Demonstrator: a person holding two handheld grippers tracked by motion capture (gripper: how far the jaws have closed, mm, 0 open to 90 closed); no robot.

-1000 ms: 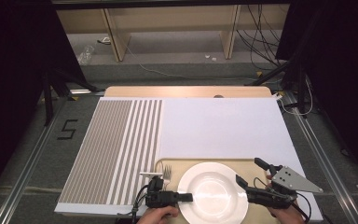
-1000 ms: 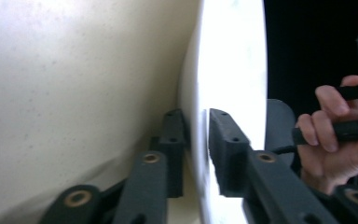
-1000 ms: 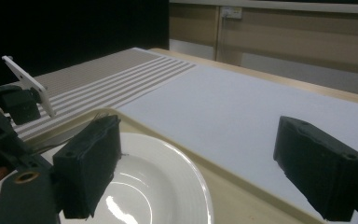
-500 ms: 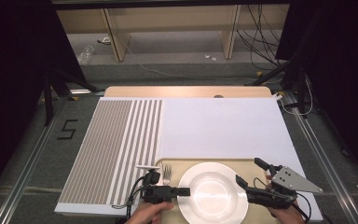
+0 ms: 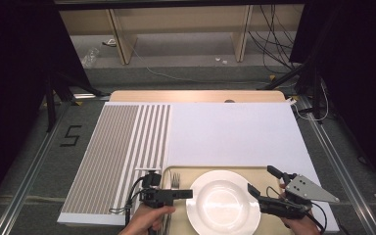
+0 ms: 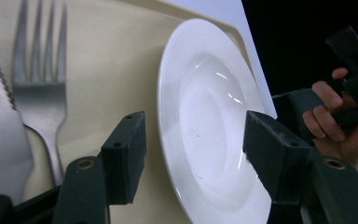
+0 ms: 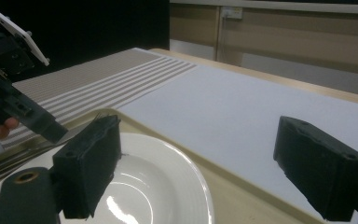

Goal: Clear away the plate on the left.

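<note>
Both grippers flank the round white china plate (image 5: 223, 201) on the beige tray (image 5: 254, 173) at the worktop's near edge.
Left gripper (image 5: 188, 194), held level, jaws just opening, empty, beside the steel fork (image 5: 176, 180); right gripper (image 5: 263, 187) spread wide, holding nothing.

You have one readable mark in front of you — a dark figure "5" (image 5: 70, 135) on the grey floor, just left of the worktop (image 5: 235, 132) in the high view. Nothing else carries writing you can read — no label or brand shows on the things lying there.
</note>
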